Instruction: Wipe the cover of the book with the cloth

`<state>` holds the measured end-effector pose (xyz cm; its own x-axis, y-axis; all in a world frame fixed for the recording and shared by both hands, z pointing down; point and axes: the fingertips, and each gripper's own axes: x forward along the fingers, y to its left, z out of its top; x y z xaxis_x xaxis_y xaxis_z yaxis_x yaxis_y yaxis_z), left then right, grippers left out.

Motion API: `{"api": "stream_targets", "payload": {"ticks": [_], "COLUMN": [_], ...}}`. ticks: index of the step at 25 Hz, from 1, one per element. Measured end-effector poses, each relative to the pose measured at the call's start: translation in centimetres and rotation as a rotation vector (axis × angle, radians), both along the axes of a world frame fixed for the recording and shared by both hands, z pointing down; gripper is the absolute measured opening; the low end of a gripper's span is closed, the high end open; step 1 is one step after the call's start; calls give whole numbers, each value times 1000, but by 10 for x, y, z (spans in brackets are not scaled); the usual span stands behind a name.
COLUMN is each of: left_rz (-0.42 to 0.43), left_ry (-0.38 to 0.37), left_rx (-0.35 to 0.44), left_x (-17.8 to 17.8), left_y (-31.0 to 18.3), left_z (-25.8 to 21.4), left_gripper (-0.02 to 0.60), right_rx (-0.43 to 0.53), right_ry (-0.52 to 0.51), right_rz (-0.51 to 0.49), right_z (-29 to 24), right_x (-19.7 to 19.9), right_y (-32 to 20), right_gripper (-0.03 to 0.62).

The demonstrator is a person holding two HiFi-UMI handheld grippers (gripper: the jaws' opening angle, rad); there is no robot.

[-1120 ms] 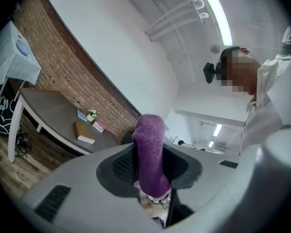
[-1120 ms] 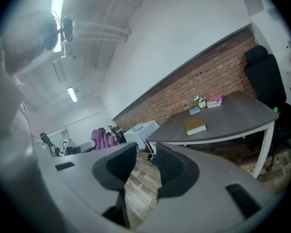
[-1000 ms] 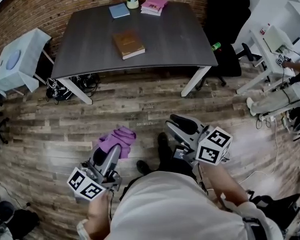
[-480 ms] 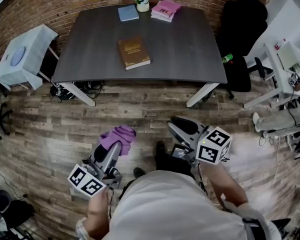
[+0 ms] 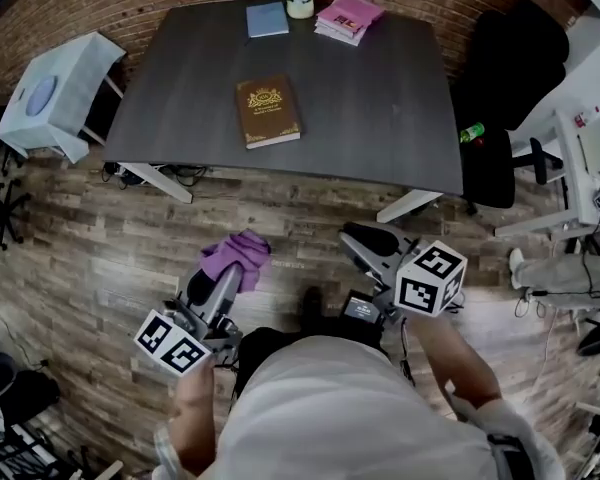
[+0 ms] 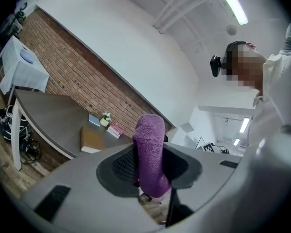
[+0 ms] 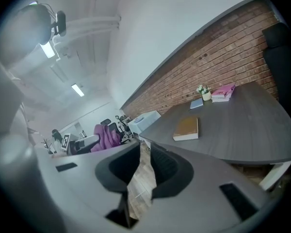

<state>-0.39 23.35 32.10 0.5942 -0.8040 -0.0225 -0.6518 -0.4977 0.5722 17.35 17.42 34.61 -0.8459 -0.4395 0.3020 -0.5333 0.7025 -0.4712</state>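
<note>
Holding a crumpled purple knitted cloth [image 5: 236, 256] clamped between the fingers of the left gripper [image 5: 228, 286], low over the wood-plank floor [image 5: 90, 258] and well short of the dark grey table [image 5: 380, 88]. Could shed that cloth on the way in, judging by the large part bunched loose past the fingertips. Could equally snag it on the table edge before reaching the brown hardback book [image 5: 268, 111] with its gilt-stamped cover, lying flat and untouched near the table's middle. Might simply push the unbraced book along rather than wipe it. Further right, just been narrowing the fingers of the right gripper [image 7: 144, 152], with nothing between them and a slim gap remaining. Would steady nothing if shut fully.
</note>
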Motion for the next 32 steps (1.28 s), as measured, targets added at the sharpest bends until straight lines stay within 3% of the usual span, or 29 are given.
{"api": "stream_targets", "payload": {"ticks": [11,22,32], "left_rz": [-29,76,152], "left_ry": [-57,-64,-118], "left_rx": [-50,-87,-106], "left_x": [-20,-76,-122], "left_y": [-60,-173,-252], "left_z": [31,56,86], "left_gripper": [127,127,127], "right_rx": [-29,-41,-59], "right_ry": [53,208,334], "right_rz": [-38,25,60], "right_z": [27,61,90], "right_x": [-19,-72,-113], "right_y": [-61,-148,-204], "right_gripper": [47,41,40]}}
